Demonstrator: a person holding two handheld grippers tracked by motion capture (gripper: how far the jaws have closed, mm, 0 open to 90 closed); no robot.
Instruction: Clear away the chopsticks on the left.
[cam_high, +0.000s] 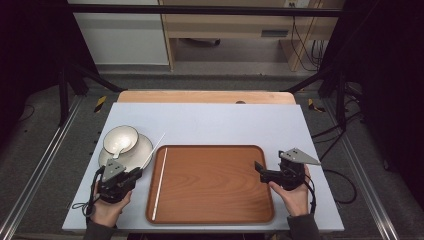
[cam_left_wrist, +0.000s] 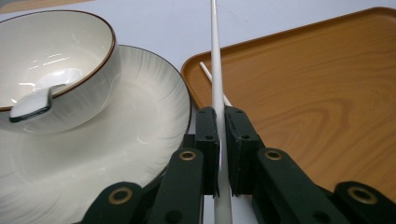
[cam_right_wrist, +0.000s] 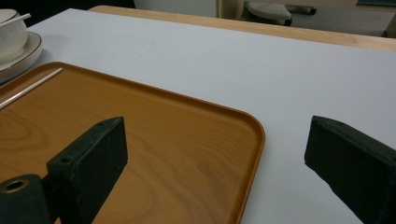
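A white chopstick (cam_left_wrist: 217, 70) is pinched by the left gripper (cam_left_wrist: 220, 122), lower centre (no writing is legible). The right gripper (cam_right_wrist: 215, 154) is held spread over the tray (cam_right_wrist: 243, 154).

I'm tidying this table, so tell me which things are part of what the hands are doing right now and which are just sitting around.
In the job:
left gripper, shut on a white chopstick
second chopstick, lying in the wooden tray

Just there:
bowl with a spoon in it, on the plate
right gripper, open, holding nothing
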